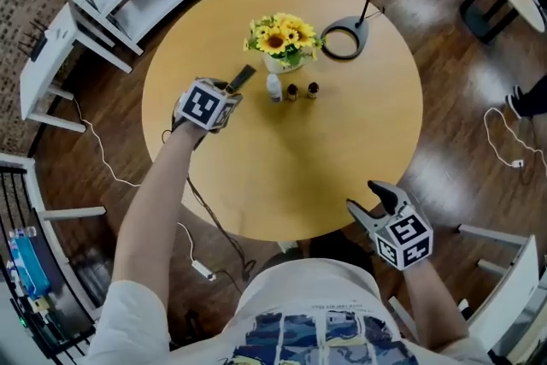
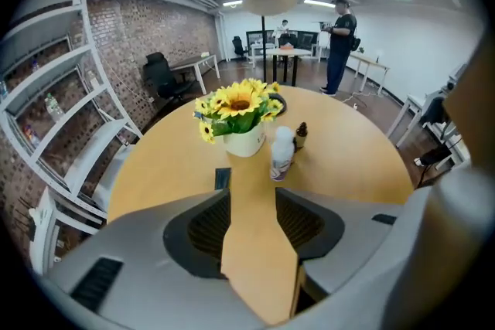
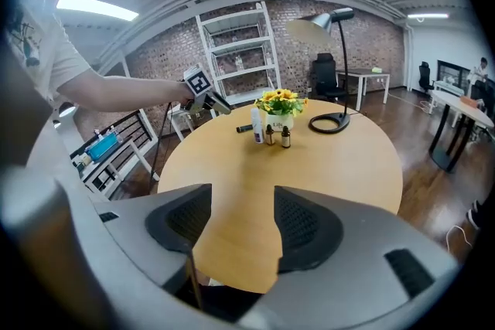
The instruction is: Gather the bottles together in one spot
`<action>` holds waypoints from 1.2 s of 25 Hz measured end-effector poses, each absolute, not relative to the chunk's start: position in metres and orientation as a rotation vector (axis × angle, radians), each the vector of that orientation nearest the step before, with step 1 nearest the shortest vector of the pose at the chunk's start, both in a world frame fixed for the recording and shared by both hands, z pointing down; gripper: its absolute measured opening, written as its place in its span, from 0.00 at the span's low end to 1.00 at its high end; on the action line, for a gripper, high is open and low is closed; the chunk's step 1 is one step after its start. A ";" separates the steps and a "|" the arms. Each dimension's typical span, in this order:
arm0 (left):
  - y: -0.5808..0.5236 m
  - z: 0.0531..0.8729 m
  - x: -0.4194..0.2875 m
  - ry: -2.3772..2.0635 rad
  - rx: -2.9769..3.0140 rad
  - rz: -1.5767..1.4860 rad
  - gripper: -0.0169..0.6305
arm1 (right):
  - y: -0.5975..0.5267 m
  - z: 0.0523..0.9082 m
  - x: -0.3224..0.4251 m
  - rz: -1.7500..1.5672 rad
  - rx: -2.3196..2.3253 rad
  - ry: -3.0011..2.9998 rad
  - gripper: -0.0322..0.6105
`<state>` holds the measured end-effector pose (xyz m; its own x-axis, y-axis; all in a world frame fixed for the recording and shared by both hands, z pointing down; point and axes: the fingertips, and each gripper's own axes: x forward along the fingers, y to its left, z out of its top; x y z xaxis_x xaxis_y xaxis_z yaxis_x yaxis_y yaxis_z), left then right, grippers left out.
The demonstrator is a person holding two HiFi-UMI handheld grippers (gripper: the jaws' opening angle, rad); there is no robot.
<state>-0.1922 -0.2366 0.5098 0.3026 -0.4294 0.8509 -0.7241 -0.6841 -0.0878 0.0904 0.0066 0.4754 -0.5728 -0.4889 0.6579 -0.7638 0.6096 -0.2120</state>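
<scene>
Now use the left gripper (image 2: 251,195), jaws apart and empty; find the white bottle (image 2: 282,155) upright close ahead, slightly right of its centreline.

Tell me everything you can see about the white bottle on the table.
The white bottle is small and plastic-looking, with a rounded white cap and a label low on its body. It stands upright on the round wooden table, just in front of the sunflower pot. In the head view it is leftmost in a row with two small dark bottles. Nothing holds it.
</scene>
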 end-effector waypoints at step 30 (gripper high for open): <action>-0.351 0.639 -0.184 -0.783 2.080 1.554 0.25 | -0.048 0.530 0.132 0.827 0.924 -2.222 0.50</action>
